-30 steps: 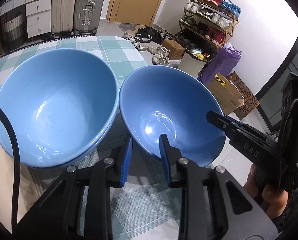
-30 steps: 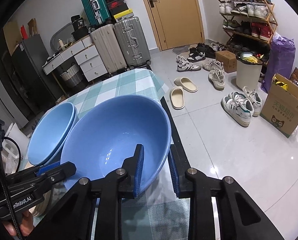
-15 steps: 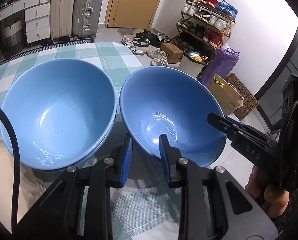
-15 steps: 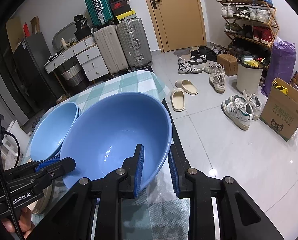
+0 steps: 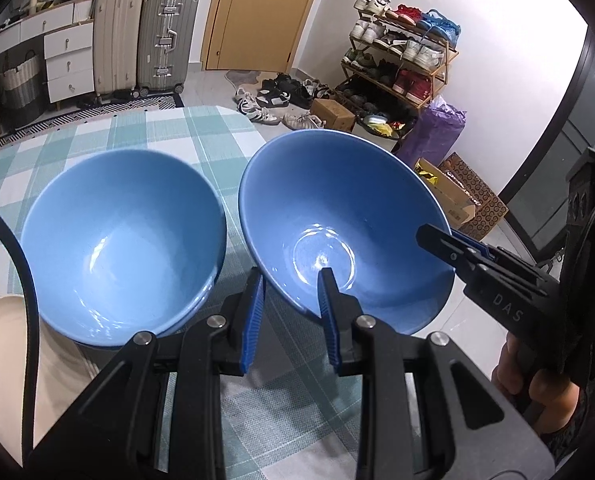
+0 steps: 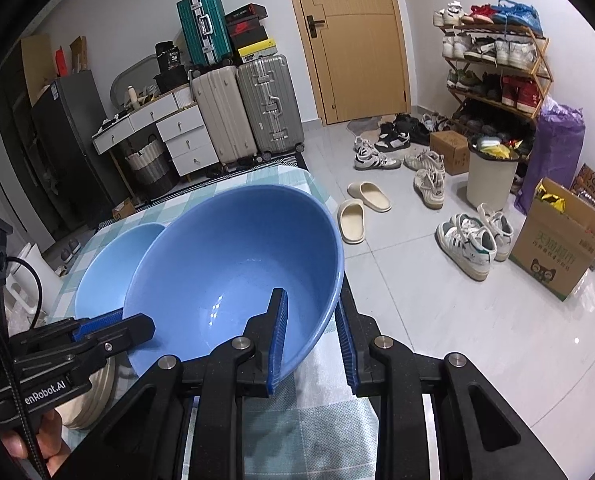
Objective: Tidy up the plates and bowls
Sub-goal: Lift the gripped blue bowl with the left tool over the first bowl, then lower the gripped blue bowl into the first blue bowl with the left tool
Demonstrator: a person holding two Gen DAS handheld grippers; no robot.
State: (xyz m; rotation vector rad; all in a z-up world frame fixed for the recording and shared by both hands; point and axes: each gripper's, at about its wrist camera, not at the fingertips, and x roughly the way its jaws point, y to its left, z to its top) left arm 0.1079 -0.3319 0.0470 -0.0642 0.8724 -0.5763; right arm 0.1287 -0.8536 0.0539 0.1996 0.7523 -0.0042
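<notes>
A blue bowl is held tilted above the checked tablecloth. My left gripper is shut on its near rim, one finger inside and one outside. My right gripper is shut on the opposite rim of the same bowl; it also shows in the left wrist view. A stack of two blue bowls stands to the left on cream plates; it shows behind the held bowl in the right wrist view.
The table with the green checked cloth ends just right of the held bowl. Beyond it are the tiled floor with shoes, a bin, a cardboard box, a shoe rack and suitcases.
Both grippers have lifted the held bowl up and back from the table. The bowl stack looks smaller and lower, and more of the tablecloth and room shows.
</notes>
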